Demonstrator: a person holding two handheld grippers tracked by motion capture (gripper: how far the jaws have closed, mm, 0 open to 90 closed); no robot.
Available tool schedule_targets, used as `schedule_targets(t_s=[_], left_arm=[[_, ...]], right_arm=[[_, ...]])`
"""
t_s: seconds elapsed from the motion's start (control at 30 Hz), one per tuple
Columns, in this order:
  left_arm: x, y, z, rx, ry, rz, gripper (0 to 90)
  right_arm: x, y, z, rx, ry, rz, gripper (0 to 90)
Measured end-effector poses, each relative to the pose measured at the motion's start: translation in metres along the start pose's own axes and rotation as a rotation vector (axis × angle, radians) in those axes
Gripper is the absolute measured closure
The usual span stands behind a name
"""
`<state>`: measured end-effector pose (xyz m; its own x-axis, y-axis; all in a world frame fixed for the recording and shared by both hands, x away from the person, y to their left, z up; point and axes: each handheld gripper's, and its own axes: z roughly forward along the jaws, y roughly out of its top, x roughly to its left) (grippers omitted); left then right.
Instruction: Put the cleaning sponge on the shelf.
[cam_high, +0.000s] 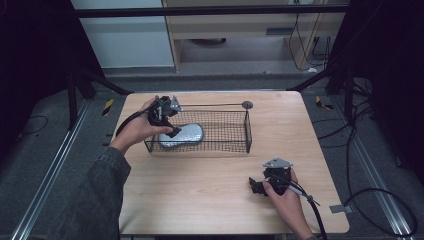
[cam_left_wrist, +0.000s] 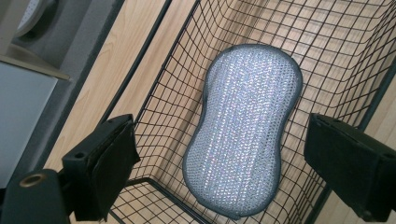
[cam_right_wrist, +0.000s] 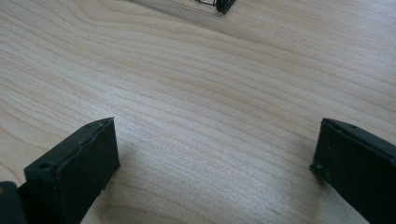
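1. The left gripper (cam_high: 167, 120) hangs over the left end of the wire basket (cam_high: 227, 131), its jaws spread apart with nothing between the pads
2. The silver scouring pad (cam_left_wrist: 245, 128) lies flat on the basket floor at the left end, just below those jaws and clear of both pads
3. The right gripper (cam_high: 257, 186) rests low on the wooden table (cam_high: 200, 195), near its front right corner and well apart from the basket; its jaws stand wide and hold nothing, as the right gripper view shows
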<state>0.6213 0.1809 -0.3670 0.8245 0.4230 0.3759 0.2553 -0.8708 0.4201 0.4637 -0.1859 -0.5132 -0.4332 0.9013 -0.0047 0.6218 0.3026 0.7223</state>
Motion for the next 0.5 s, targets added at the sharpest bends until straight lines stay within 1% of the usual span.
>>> schedule_targets(t_s=[0.03,0.1,0.23,0.3,0.37,0.43,0.5], left_arm=[[-0.001,0.000,-0.001,-0.006,-0.007,-0.004,9.1],[-0.004,0.001,-0.003,-0.031,-0.023,-0.030,9.0],[-0.010,0.003,-0.004,-0.038,-0.007,-0.046,8.2],[-0.013,0.004,-0.005,-0.045,-0.009,-0.058,7.8],[-0.018,0.005,-0.005,-0.054,-0.004,-0.058,7.4],[-0.023,0.007,-0.005,-0.056,-0.002,-0.068,6.8],[-0.027,0.009,-0.006,-0.069,0.000,-0.092,6.3]], right_arm=[[0.000,0.000,0.000,0.001,0.000,0.001,0.4],[0.000,0.000,0.000,0.002,0.000,-0.001,0.4],[0.000,0.000,0.000,0.001,0.000,0.003,0.4],[0.000,0.000,0.000,0.001,0.000,0.003,0.4],[0.000,0.000,0.000,0.001,0.000,0.002,0.4],[0.000,0.000,0.000,0.001,0.000,0.002,0.4],[0.000,0.000,0.000,0.001,0.000,0.002,0.4]])
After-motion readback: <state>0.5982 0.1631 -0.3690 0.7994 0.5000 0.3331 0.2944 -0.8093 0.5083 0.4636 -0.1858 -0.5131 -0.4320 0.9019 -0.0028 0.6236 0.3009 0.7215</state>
